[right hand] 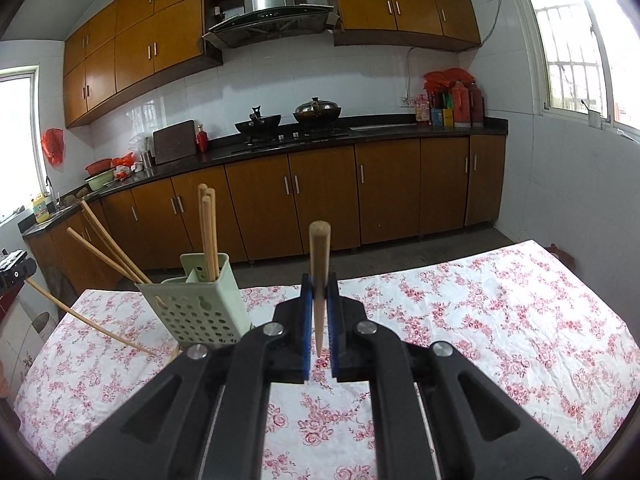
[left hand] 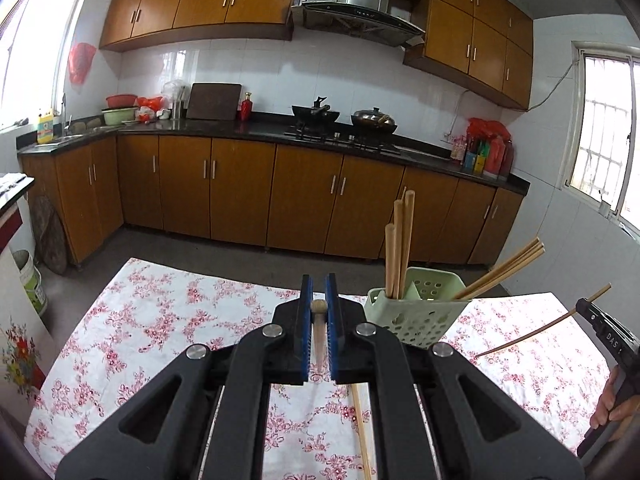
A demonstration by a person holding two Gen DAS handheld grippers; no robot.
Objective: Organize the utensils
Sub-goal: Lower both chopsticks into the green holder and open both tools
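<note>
A pale green perforated utensil holder [left hand: 416, 312] stands on the floral tablecloth [left hand: 160, 320], holding several wooden chopsticks [left hand: 400, 248]. My left gripper [left hand: 319, 308] is shut on a wooden chopstick [left hand: 319, 332], seen end-on, just left of the holder. My right gripper [right hand: 319, 304] is shut on another wooden chopstick [right hand: 319, 276] that points up, to the right of the holder [right hand: 200, 304]. In the left wrist view the right gripper [left hand: 600, 320] shows at the far right with its chopstick [left hand: 532, 330]. One more chopstick [left hand: 362, 428] lies on the cloth.
The table's far edge [left hand: 208, 274] faces a kitchen floor and brown base cabinets [left hand: 240, 192]. A stove with pots [left hand: 344, 120] sits on the dark counter. A white bucket [left hand: 32, 280] stands on the floor at the left.
</note>
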